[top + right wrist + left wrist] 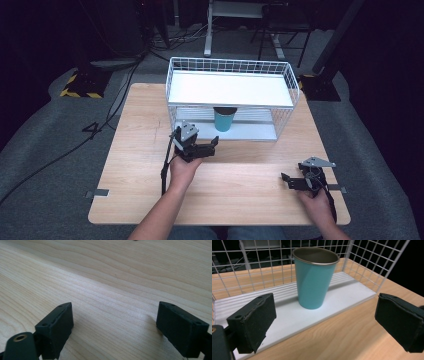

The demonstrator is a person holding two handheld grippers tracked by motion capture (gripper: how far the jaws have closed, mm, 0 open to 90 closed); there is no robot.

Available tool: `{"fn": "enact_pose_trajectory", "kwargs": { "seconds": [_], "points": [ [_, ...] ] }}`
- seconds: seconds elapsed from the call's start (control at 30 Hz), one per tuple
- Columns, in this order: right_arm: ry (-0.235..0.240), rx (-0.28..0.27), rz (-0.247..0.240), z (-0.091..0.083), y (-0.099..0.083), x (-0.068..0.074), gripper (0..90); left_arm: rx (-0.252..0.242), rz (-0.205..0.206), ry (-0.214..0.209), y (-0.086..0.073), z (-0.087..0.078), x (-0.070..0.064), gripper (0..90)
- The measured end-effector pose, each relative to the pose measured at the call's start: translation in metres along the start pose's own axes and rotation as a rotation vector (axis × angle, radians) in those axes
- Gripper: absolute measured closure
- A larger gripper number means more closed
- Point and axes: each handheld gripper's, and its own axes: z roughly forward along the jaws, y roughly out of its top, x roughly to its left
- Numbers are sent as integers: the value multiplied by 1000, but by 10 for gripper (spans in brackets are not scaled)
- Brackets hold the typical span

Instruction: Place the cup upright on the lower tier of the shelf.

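Left tongs (206, 146) held w/ jaws wide apart, nothing between them, just in front of the wire rack (295, 90), aimed at the cup (224, 120). Left gripper view gives the close look: cup (314, 277) is teal w/ a metal rim, upright on the rack's white bottom shelf (352, 293), near the front edge, clear of both pads. High view adds what that one can't: rack has a white top shelf (230, 89) over the cup.

Right tongs (289, 181) sit near the table's (140, 150) front right corner, well apart from the rack, jaws wide, holding nothing. Right gripper view: bare wood grain of the table (105, 277) between the pads, tips close to it; touching or not, can't tell.
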Motion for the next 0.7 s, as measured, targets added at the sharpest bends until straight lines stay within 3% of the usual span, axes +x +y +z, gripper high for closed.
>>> {"fn": "enact_pose_trajectory", "kwargs": {
  "seconds": [0.33, 0.7],
  "points": [
    [4, 3, -4, 0, 1, 0, 145, 18, 107, 13, -9, -49, -7, 53],
    [5, 3, -5, 0, 1, 0, 145, 50, 113, 15, -29, -85, -2, 54]
  ]
}}
